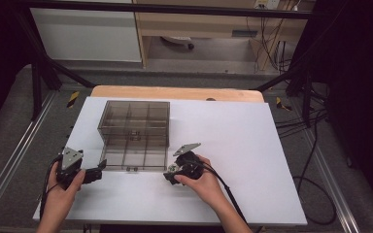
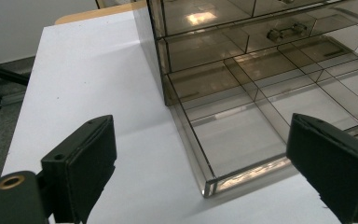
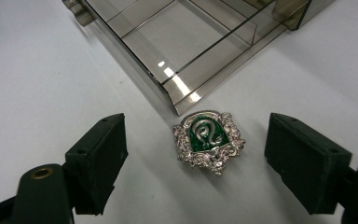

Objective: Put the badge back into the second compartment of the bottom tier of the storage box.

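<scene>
Two black right gripper (image 3: 196, 163) jaws stand spread around one silver-and-green snake crest badge (image 3: 208, 142) lying on white table (image 3: 37, 84), just beside one smoky clear-plastic drawer (image 3: 186, 42). Left gripper (image 2: 205, 168) also spread.

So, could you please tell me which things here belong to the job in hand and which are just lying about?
In the job:
- silver-and-green snake badge, lying between the open jaws of the right gripper
- smoky clear drawer box, bottom drawer pulled out
- left gripper, open at the drawer's corner

Lying about:
- black cables beside the white table
</scene>
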Available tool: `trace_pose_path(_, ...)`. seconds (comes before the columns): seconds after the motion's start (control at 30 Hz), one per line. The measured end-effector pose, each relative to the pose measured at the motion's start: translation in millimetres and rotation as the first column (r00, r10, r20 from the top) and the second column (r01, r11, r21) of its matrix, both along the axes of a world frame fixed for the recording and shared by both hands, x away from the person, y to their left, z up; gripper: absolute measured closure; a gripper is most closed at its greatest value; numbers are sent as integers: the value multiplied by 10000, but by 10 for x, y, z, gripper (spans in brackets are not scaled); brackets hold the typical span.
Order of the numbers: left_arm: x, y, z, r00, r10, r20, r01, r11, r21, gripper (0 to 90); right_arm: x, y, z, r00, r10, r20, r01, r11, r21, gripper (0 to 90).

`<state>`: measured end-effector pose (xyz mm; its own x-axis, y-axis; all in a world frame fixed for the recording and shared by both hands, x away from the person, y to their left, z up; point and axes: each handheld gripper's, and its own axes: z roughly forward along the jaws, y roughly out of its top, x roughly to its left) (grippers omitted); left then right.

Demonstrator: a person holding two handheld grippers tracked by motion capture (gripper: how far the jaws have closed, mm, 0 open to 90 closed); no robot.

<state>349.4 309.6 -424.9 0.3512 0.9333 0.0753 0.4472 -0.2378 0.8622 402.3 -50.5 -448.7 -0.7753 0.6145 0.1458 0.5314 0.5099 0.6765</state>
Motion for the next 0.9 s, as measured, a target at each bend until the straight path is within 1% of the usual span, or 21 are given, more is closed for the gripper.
trace_pose_path(0.07,1,1,-1,10000,-1,-4,1,10000,-7,86,2,2,-4,9999,14,99,-13,10000,-51,224)
trace_pose_path(0.2,2,4,-1,10000,-1,-9,0,10000,-19,86,1,4,3,9999,-77,138,77,10000,22,249)
trace_pose_path(0.23,2,3,-2,10000,-2,-11,2,10000,-18,86,6,-3,5,9998,-16,206,16,10000,31,252)
trace_pose_path(0.4,3,-2,-3,10000,-13,-14,13,10000,-10,86,10,-21,26,9995,-89,304,83,9998,196,280)
trace_pose_path(0.53,3,2,-3,10000,-12,-19,12,10000,-9,86,14,-30,37,9995,-133,299,123,9994,334,300)
trace_pose_path(0.6,3,4,-3,10000,-8,-26,8,10000,-10,86,15,-38,50,9993,-136,352,123,9992,379,330)
trace_pose_path(0.73,5,-3,-6,10000,-28,-40,28,10000,-10,86,21,-68,78,9986,-257,455,236,9986,468,358)
trace_pose_path(0.77,5,-5,-7,10000,-31,-39,31,10000,4,86,18,-71,84,9987,-334,393,314,9982,510,363)
trace_pose_path(0.83,5,-7,-8,10000,-53,-60,53,10000,54,86,23,-83,86,9987,-230,452,208,9987,475,381)
trace_pose_path(0.9,6,-11,-11,9999,-65,-82,66,10000,66,86,20,-80,82,9990,-170,402,153,9990,422,390)
